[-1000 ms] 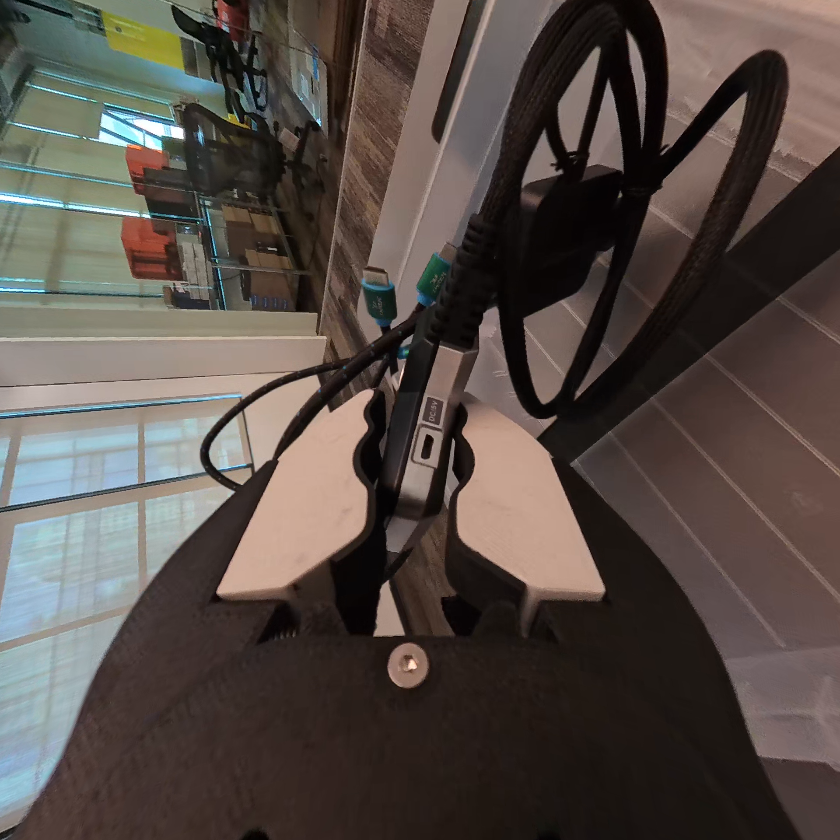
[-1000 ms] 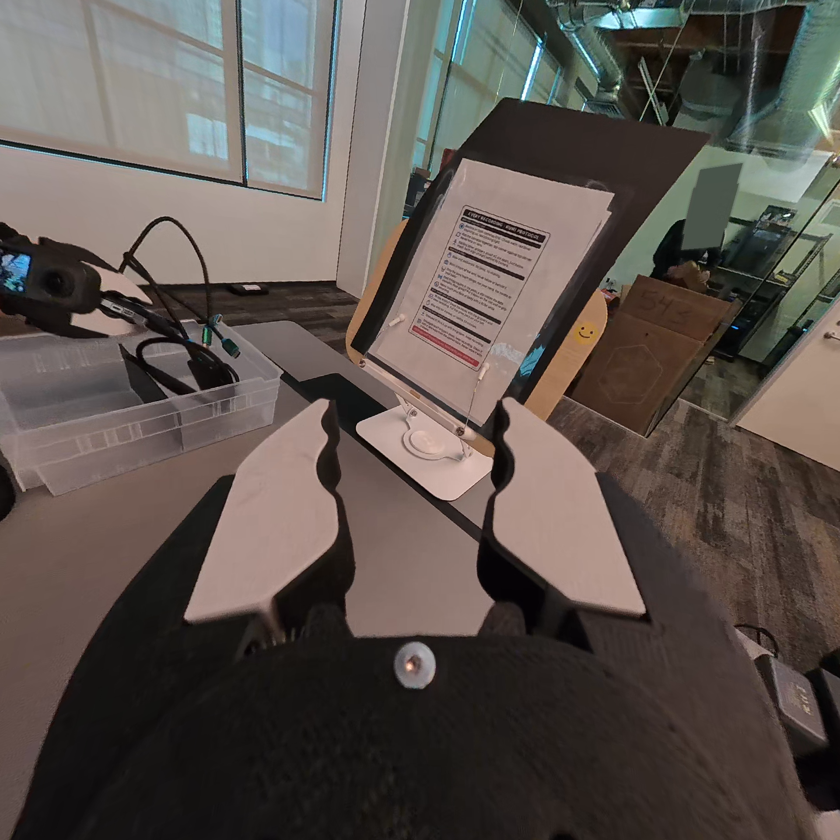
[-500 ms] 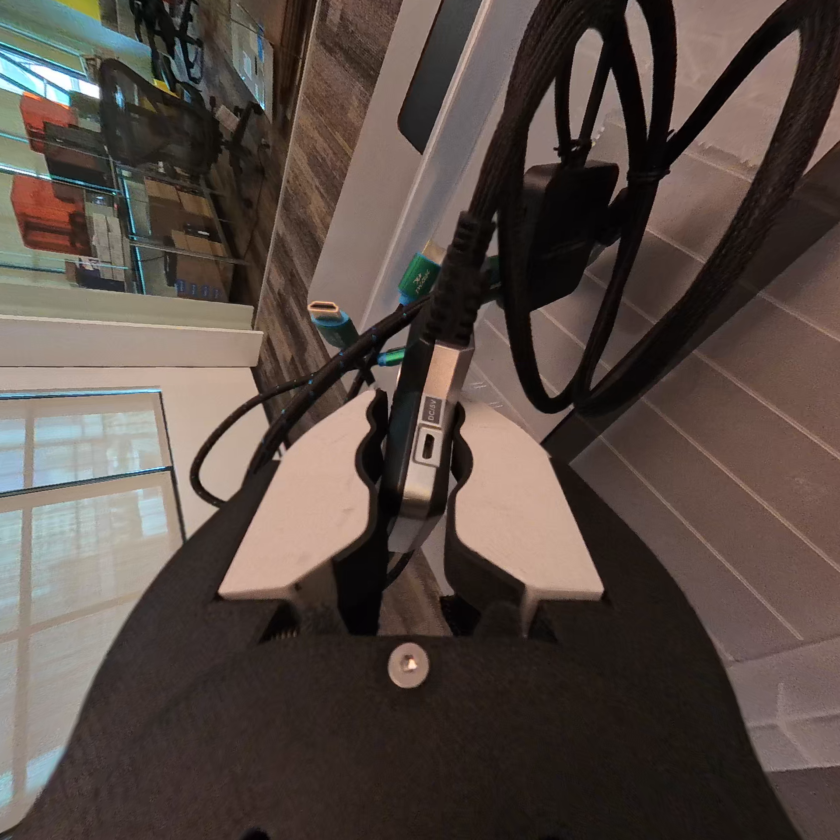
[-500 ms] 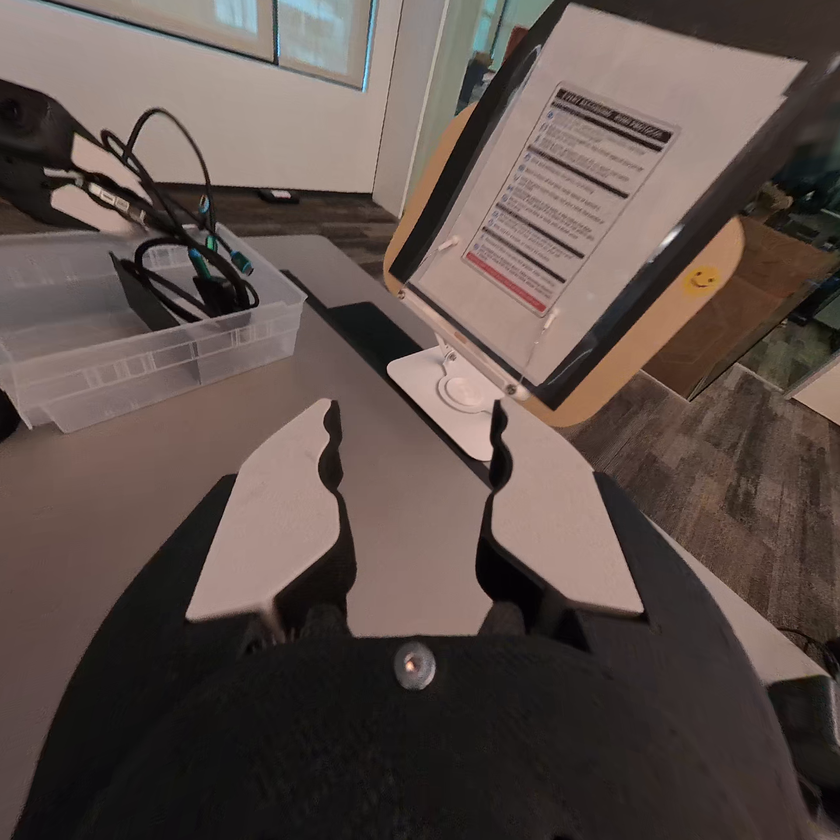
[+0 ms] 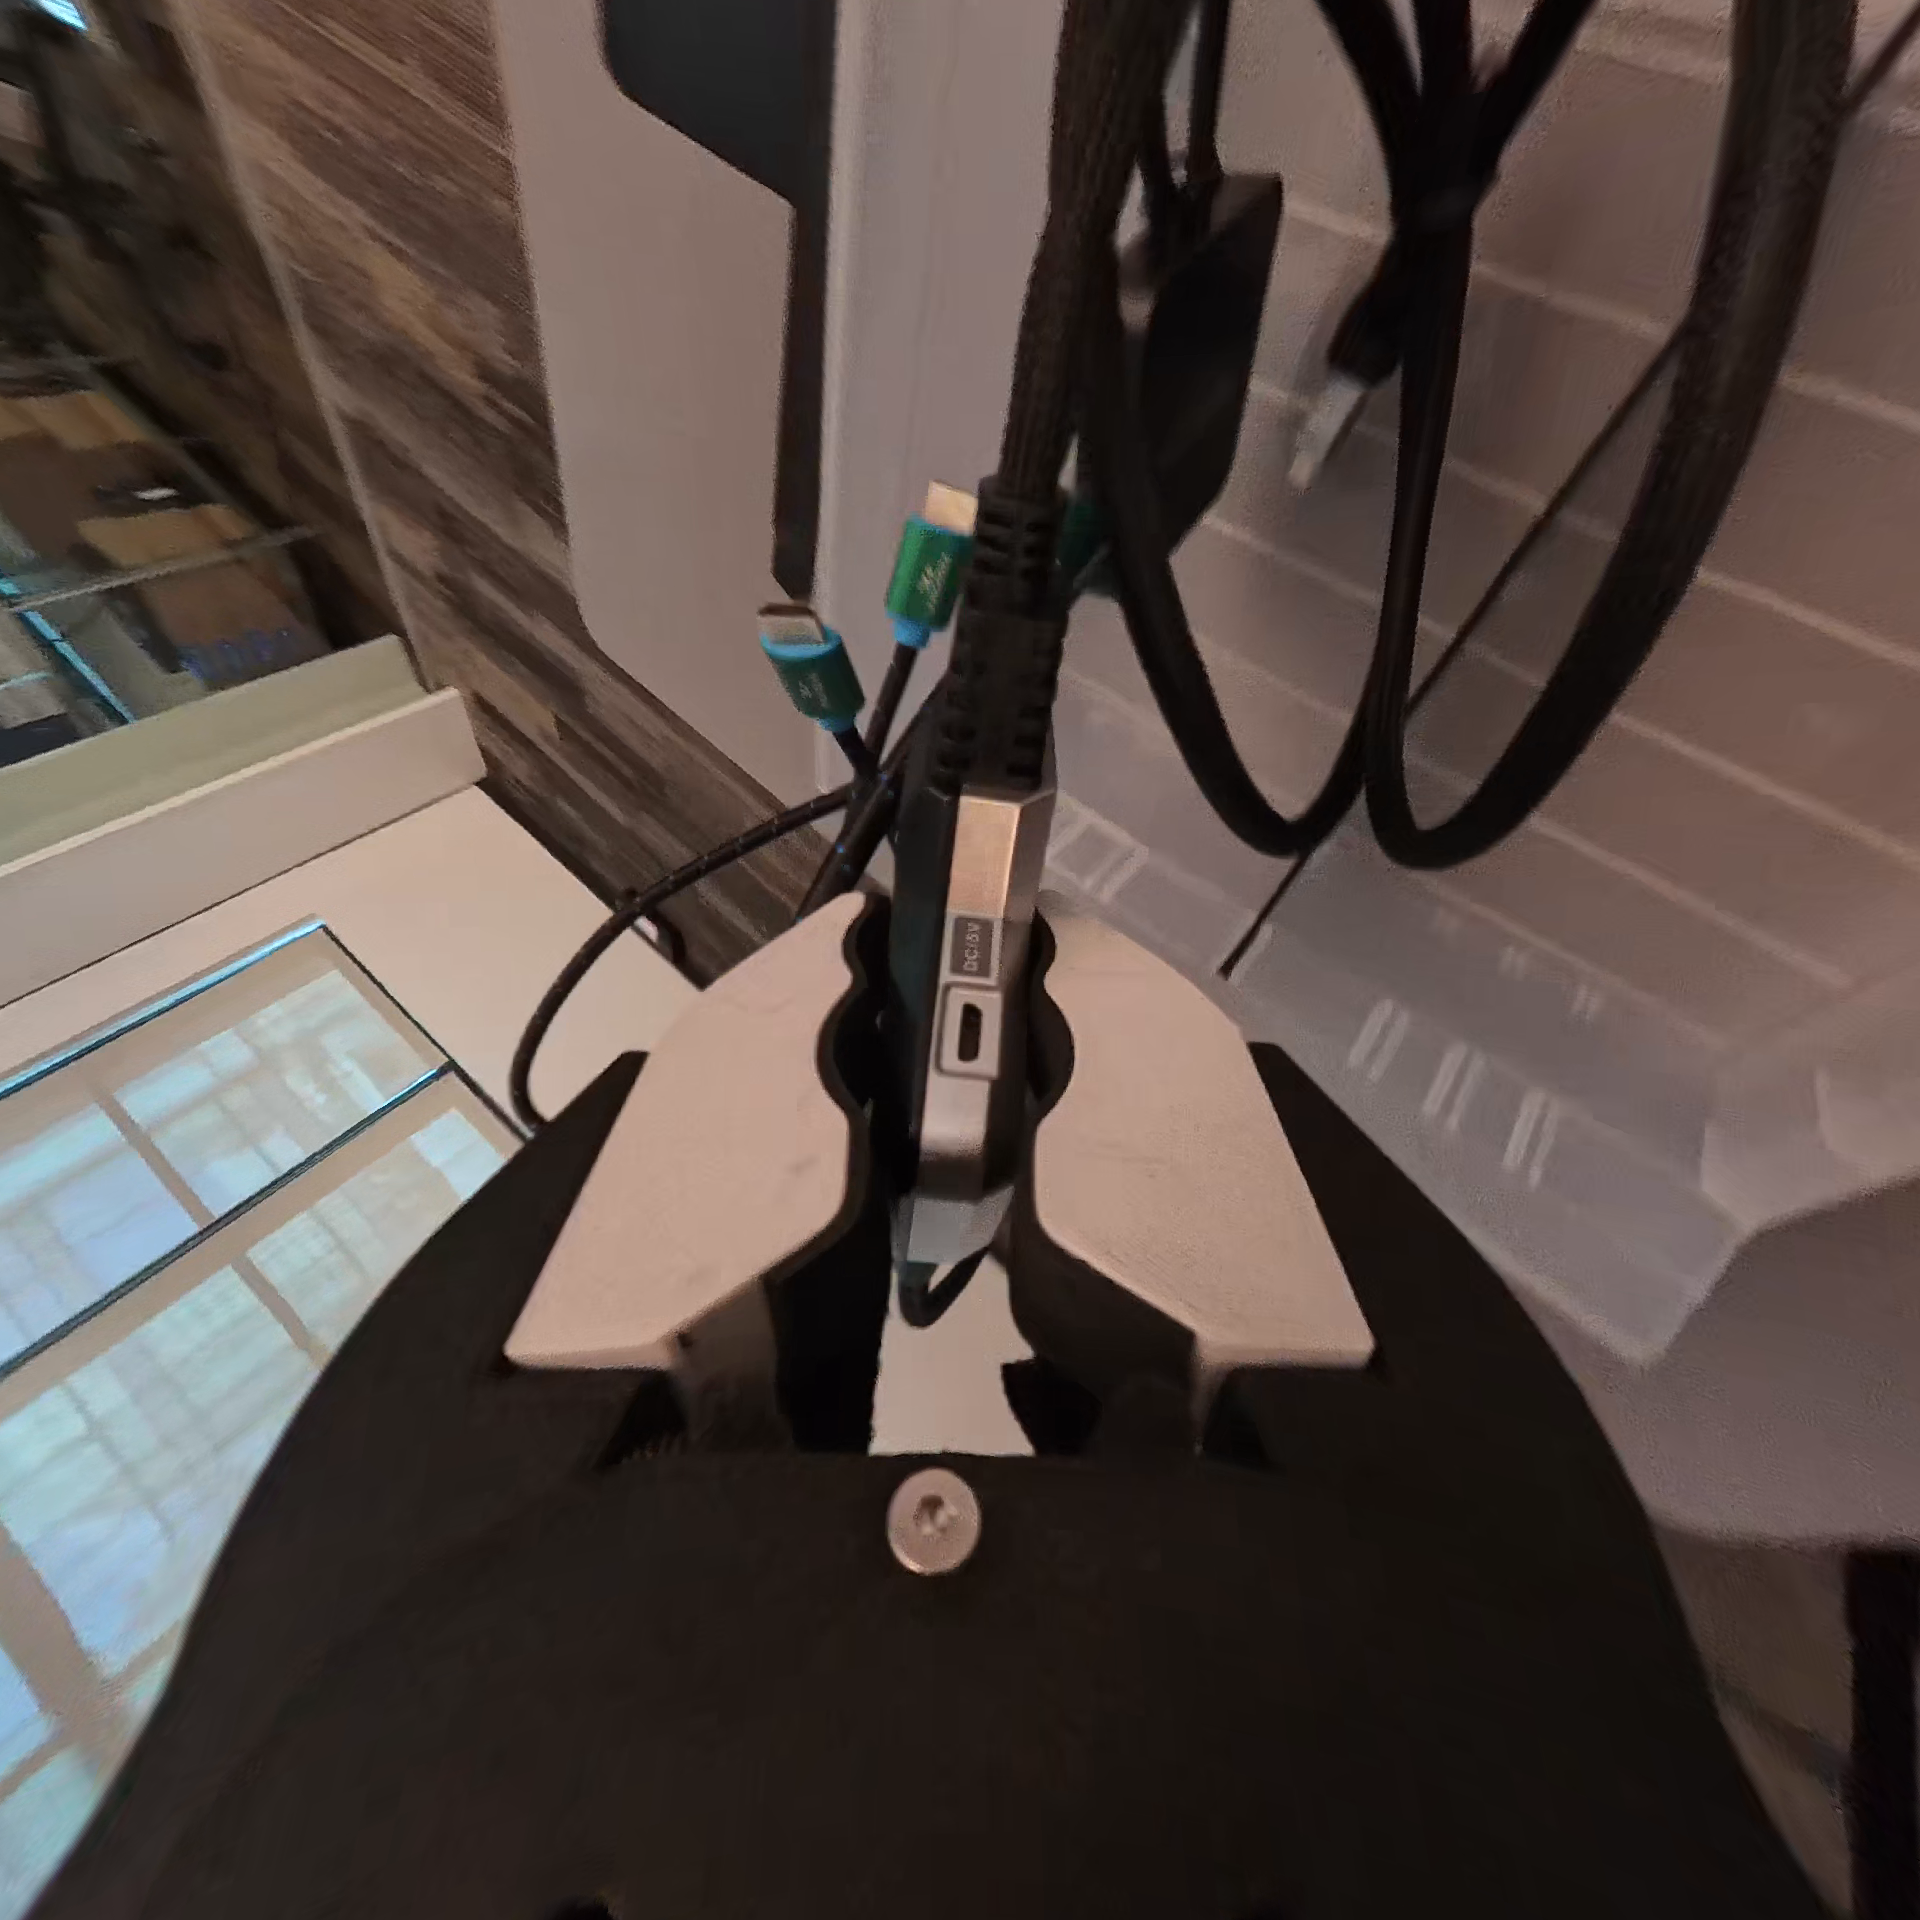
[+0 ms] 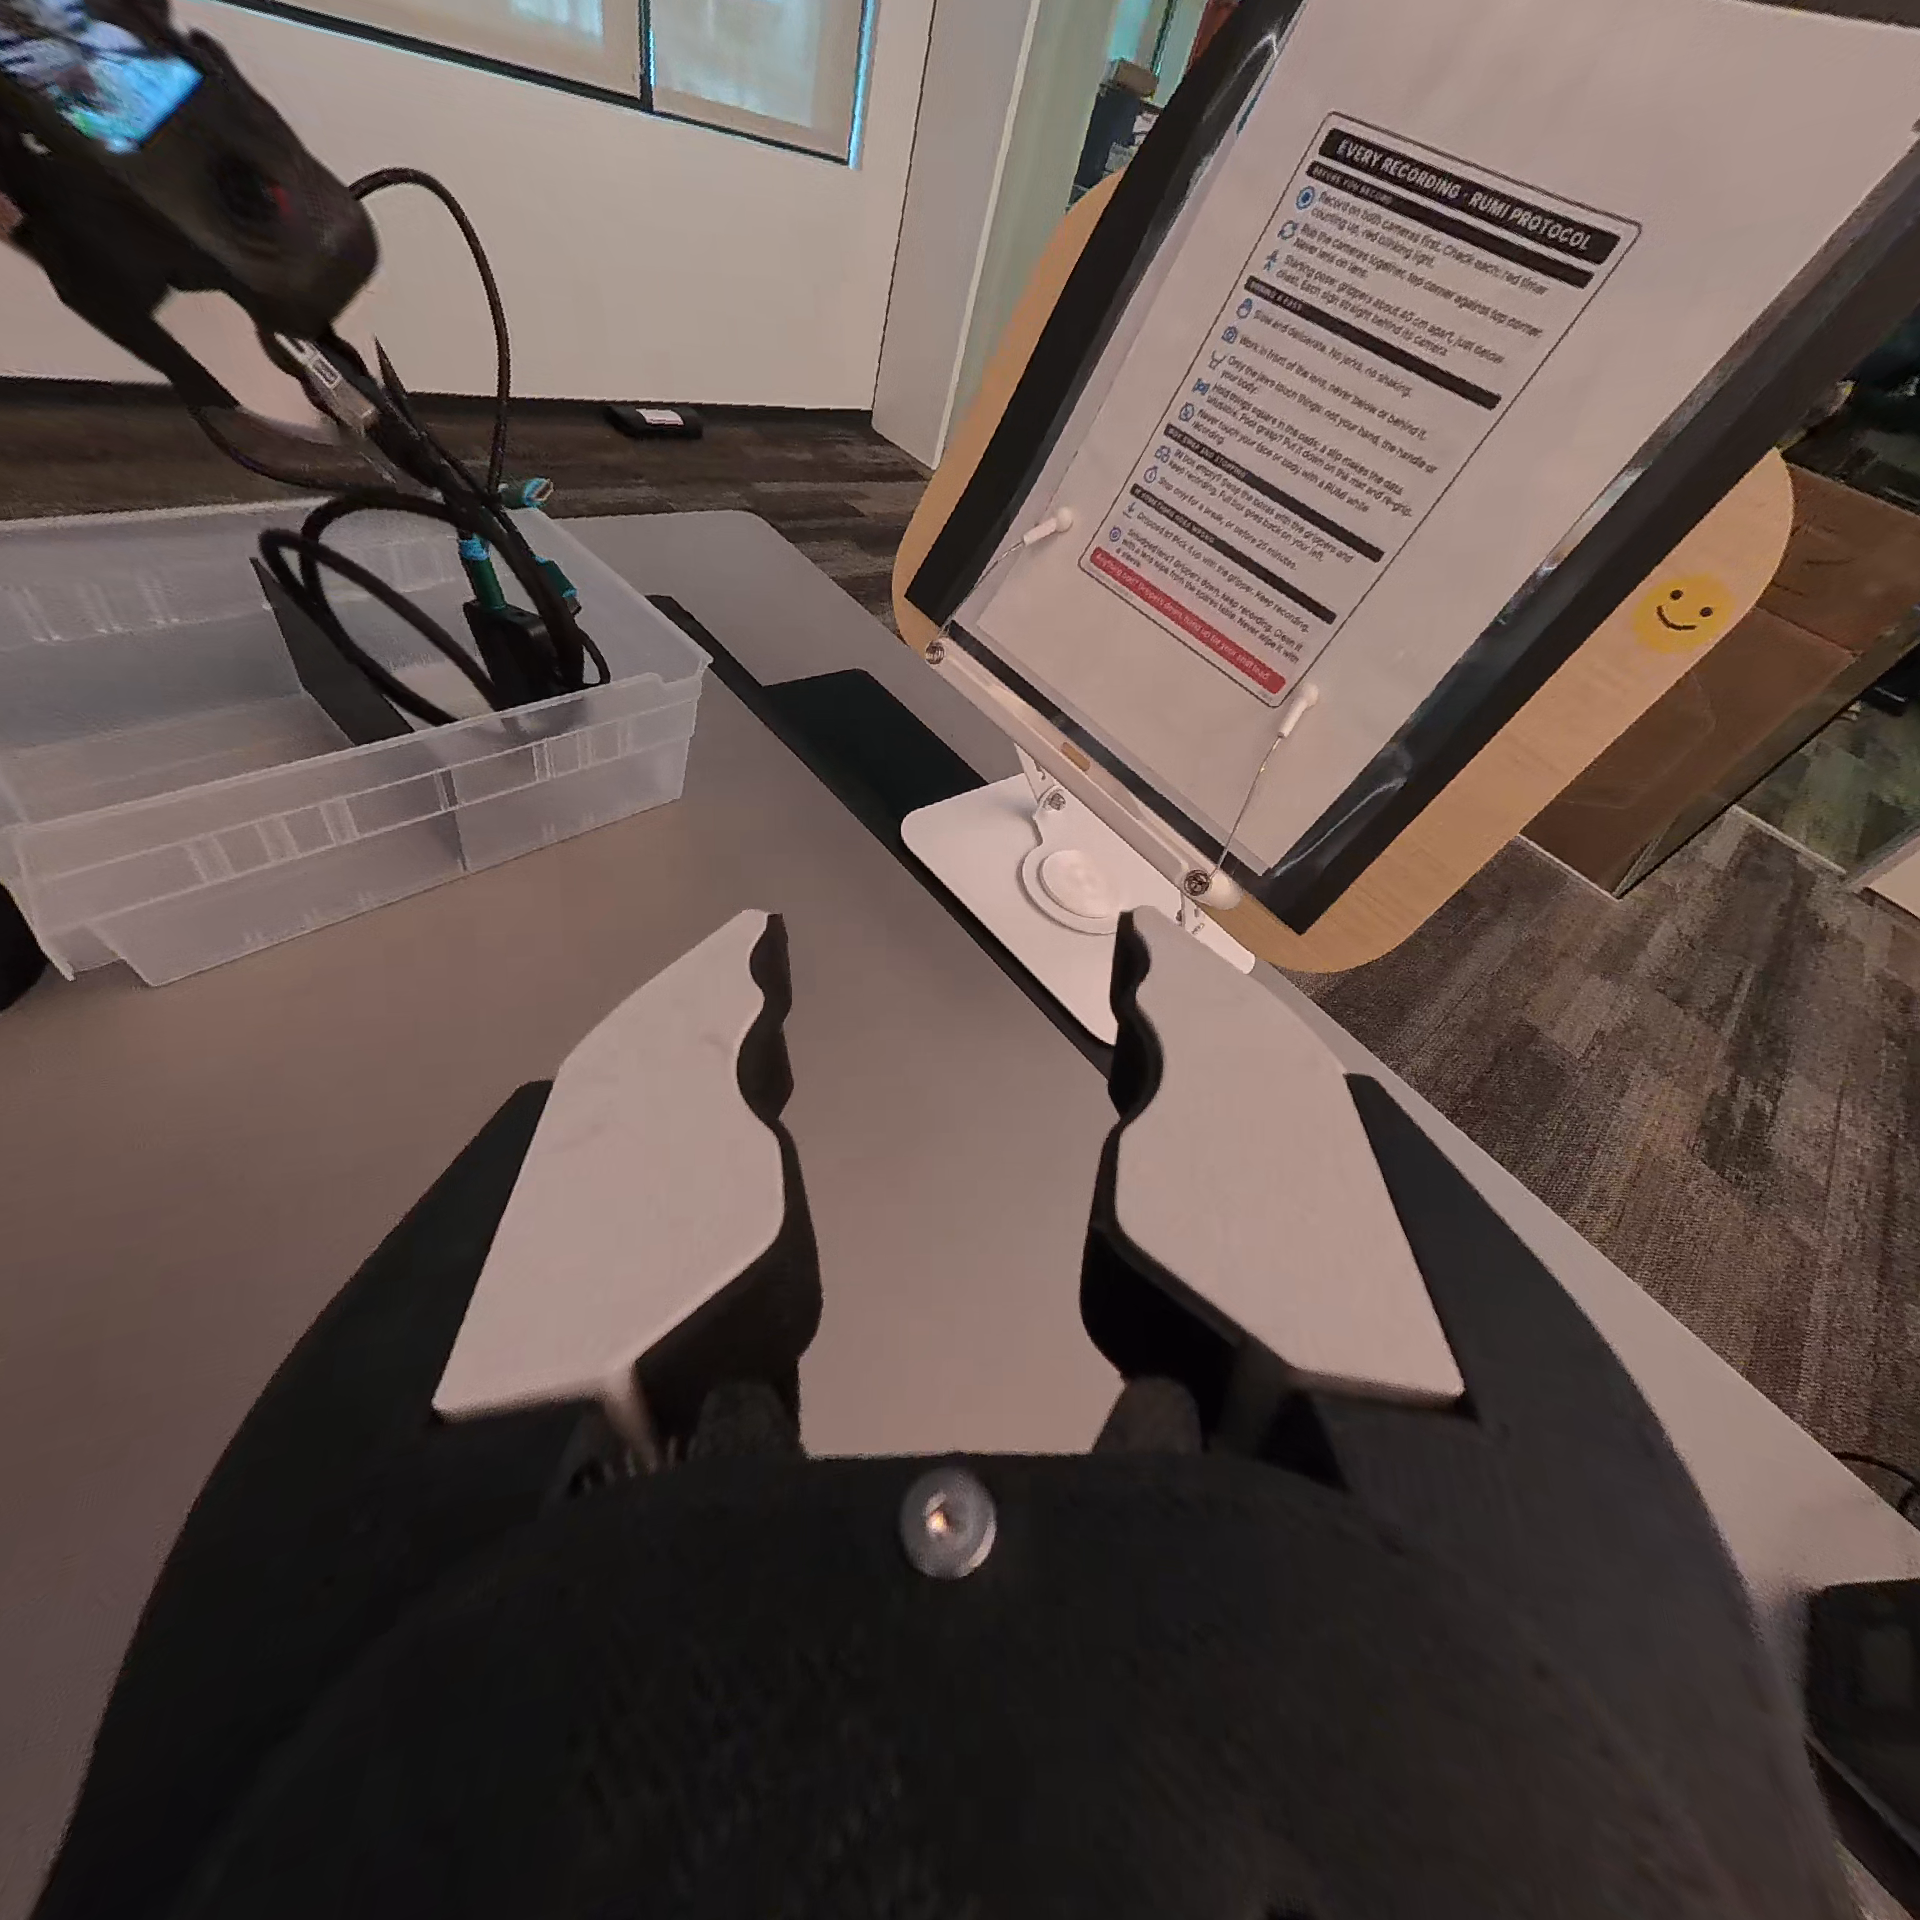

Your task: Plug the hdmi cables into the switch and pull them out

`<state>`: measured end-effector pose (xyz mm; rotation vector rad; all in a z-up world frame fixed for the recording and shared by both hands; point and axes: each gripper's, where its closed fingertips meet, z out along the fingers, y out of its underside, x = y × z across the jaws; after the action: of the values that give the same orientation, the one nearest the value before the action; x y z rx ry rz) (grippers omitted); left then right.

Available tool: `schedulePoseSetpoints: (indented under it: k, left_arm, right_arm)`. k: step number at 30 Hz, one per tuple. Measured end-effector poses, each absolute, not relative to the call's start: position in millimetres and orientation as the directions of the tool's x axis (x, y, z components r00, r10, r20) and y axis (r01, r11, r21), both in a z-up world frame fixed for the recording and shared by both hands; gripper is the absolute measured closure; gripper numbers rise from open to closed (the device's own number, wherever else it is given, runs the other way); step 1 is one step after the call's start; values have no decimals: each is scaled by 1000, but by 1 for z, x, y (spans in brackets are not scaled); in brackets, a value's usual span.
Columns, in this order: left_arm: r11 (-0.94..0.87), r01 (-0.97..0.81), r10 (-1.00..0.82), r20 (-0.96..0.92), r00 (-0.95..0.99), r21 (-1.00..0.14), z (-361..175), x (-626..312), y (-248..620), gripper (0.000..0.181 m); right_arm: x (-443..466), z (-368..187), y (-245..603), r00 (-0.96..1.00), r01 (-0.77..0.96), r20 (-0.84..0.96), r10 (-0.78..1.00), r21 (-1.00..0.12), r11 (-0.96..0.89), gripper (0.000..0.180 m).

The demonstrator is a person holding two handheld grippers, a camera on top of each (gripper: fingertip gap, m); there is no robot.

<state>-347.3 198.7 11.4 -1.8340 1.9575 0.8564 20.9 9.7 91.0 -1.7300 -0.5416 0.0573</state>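
My left gripper (image 5: 951,935) is shut on a slim grey HDMI switch (image 5: 971,997), held on edge above a clear plastic bin (image 5: 1558,935). A thick black braided cable (image 5: 1049,364) runs out of the switch's far end. Two loose plugs with green shells (image 5: 925,577) and teal shells (image 5: 810,675) hang beside it on thin braided cables. In the right wrist view the left gripper (image 6: 312,416) holds the switch (image 6: 332,390) over the bin (image 6: 343,790), cables (image 6: 416,623) trailing into it. My right gripper (image 6: 945,935) is open and empty above the grey table (image 6: 416,1091).
A tilted stand with a printed sheet (image 6: 1299,436) sits on a white base (image 6: 1070,883) at the table's far right edge. A black divider (image 6: 322,665) and a black box (image 6: 509,644) lie in the bin. Carpet floor lies beyond the table.
My left gripper has turned and swung with the switch; the plugs and cable loops have shifted in its view. My right gripper has moved forward and lower, toward the table and stand, still open.
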Motion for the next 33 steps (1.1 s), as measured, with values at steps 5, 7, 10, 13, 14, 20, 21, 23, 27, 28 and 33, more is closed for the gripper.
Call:
schedulePoseSetpoints:
  k: [5,7,10,13,14,20,21,23,27,28,33]
  left_arm:
    - [-16,-904,-849,-484,-213,427,28,-346,195,158]
    - [-31,-877,-867,-449,-215,480,36,-343,192,159]
    - [-47,-833,-894,-396,-212,552,45,-341,189,159]
    - [-92,-772,-903,-380,-203,629,59,-346,188,159]
    - [-115,-746,-900,-386,-201,656,65,-348,189,159]
    - [-170,-638,-914,-363,-184,751,87,-357,183,159]
    - [-176,-629,-918,-357,-173,757,89,-357,180,159]
    - [-183,-625,-924,-349,-154,759,95,-356,176,159]
    - [-201,-660,-931,-352,-102,724,109,-349,169,159]
    - [-210,-667,-927,-362,-95,715,114,-348,168,159]
    - [-240,-690,-906,-413,-92,683,145,-339,165,159]
  right_arm:
    - [21,90,9,885,328,257,387,-936,-128,120]
    - [22,90,9,887,327,257,384,-937,-127,120]
    - [25,90,10,890,319,251,381,-939,-128,120]
    - [30,90,10,894,311,244,375,-941,-129,120]
    - [32,91,10,896,310,244,371,-942,-128,120]
    - [35,92,11,898,298,235,371,-947,-122,120]
    - [36,92,11,898,299,236,371,-946,-122,120]
    - [38,92,11,900,301,238,365,-946,-123,120]
    - [40,94,11,901,295,234,365,-948,-119,120]
    - [40,94,11,901,292,232,366,-949,-118,120]
    - [45,95,11,906,287,229,357,-951,-118,120]
